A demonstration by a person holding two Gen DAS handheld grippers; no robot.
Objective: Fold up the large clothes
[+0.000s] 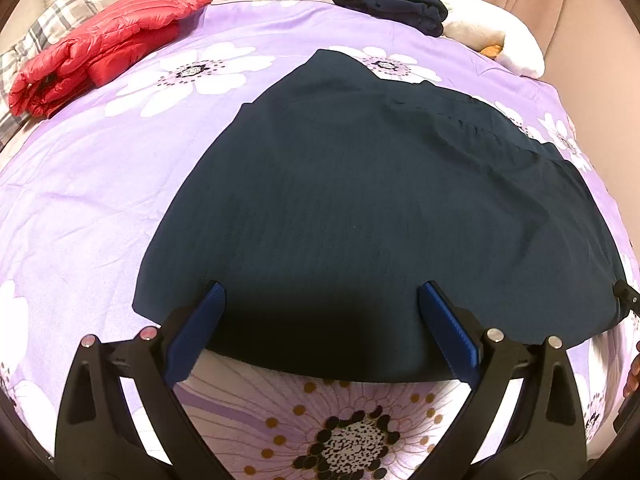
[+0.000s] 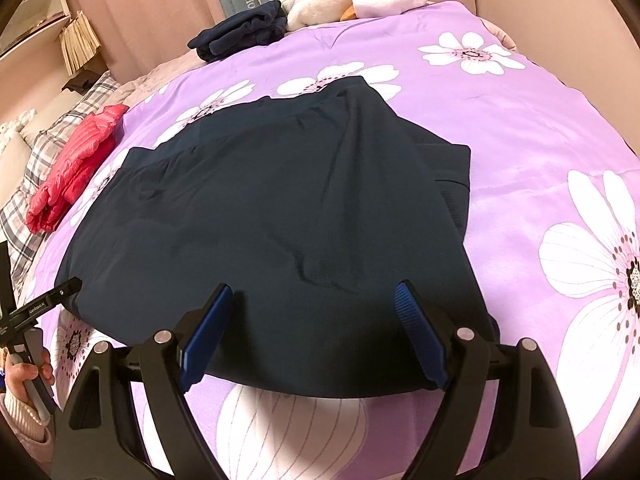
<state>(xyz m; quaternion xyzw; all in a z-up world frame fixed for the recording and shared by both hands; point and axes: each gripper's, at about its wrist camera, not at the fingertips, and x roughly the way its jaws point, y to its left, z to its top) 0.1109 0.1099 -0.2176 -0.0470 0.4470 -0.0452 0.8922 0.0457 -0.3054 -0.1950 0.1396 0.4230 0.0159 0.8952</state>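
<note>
Currently spread flat mid-bed (image 1: 80, 184): dark garment (image 1: 360, 200), near hem just past both grippers. Left gripper (image 1: 320, 292) wide, empty; right gripper (image 2: 312, 292) likewise. Likely soft, light, limp, thin knit. Best pinched at near hem corners, both layers.

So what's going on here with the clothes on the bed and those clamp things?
A person holds a two-finger gripper in each hand over a dark navy garment spread on a purple floral bedspread. Both the left gripper and the right gripper are open above its near edge, holding nothing. A red puffer jacket and a folded navy item lie farther back.
</note>
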